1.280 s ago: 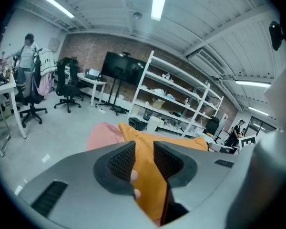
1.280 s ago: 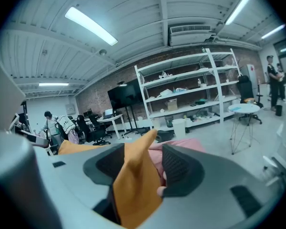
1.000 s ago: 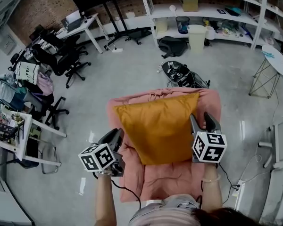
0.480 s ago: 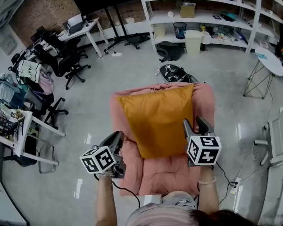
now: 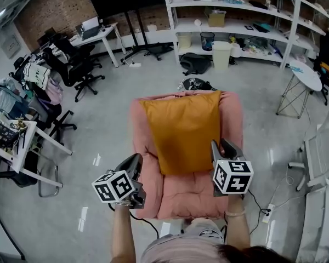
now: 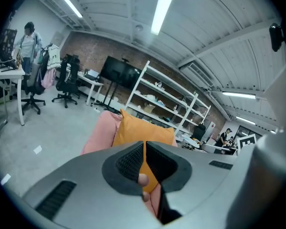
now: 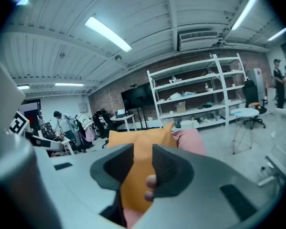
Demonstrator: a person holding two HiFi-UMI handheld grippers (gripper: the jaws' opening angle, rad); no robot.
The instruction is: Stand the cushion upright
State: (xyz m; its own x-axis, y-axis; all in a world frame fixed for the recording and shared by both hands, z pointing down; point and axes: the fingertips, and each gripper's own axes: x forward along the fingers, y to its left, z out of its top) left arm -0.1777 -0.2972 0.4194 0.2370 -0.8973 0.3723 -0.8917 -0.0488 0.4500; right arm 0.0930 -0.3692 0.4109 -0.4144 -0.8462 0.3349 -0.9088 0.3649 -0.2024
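- On the pink armchair (image 5: 194, 197), the orange cushion (image 5: 183, 130) stands upright, its back against the backrest and its lower edge on the seat.
- Neither gripper touches the cushion. Both are at the near end of the armchair, one on each side.
- The left gripper (image 6: 144, 151) hovers off the armchair's left flank, over the grey floor (image 5: 104, 125). Its jaws have just been closing and now stand all but together, with only a thin slit and nothing in it.
- The right gripper (image 7: 142, 163) hangs over the armchair's right edge, near the cushion's lower right corner. Its jaws have also just been closing, and a moderate gap remains. Nothing sits between the pads, and the cushion shows farther off through the gap.
- Behind the armchair a dark bag (image 5: 196, 84) lies on the floor, with white shelving (image 5: 236, 21) along the far wall.
- Black office chairs (image 5: 71, 64) stand to the left and a small round table (image 5: 306, 73) to the right.
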